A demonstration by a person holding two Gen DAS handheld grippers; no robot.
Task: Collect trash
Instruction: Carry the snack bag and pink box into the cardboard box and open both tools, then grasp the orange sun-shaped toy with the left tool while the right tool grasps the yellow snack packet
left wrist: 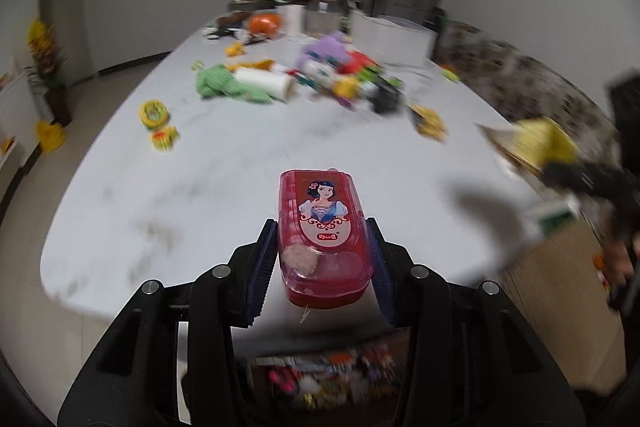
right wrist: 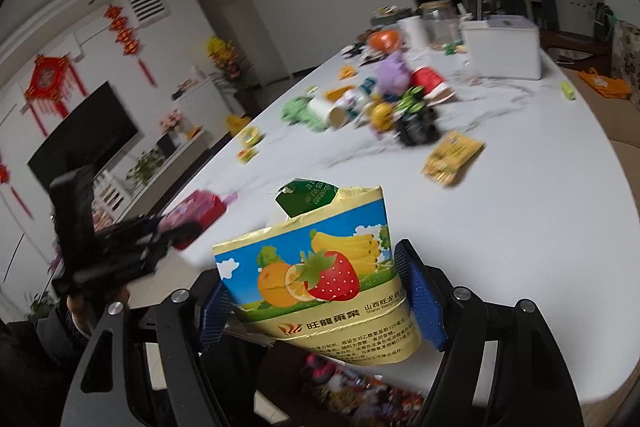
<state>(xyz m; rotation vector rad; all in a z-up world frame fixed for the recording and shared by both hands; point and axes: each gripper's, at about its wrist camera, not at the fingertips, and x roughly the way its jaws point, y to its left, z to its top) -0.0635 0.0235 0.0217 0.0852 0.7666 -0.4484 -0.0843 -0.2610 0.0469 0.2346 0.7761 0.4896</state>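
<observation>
— So, how far are you with the trash?

— In my left gripper [left wrist: 323, 259] the pads pinch a red plastic case [left wrist: 322, 235] by its two long sides, lifted over the near edge of the table [left wrist: 224, 187]. My right gripper [right wrist: 320, 301] clamps a yellow carton [right wrist: 320, 275] with fruit printed on it, its top torn open. Under both hands I see a blurred heap of colourful packets [left wrist: 332, 375], maybe the place for trash, I cannot tell

— And what is left?

— Much, I judge. A yellow packet [right wrist: 452, 157] lies flat past the carton. Further, the pile in the middle: a green cloth [left wrist: 224, 85], a white roll [left wrist: 266, 81], toys. At the far end a white box [right wrist: 502, 45] and a jar [right wrist: 440, 21], probably not trash
</observation>
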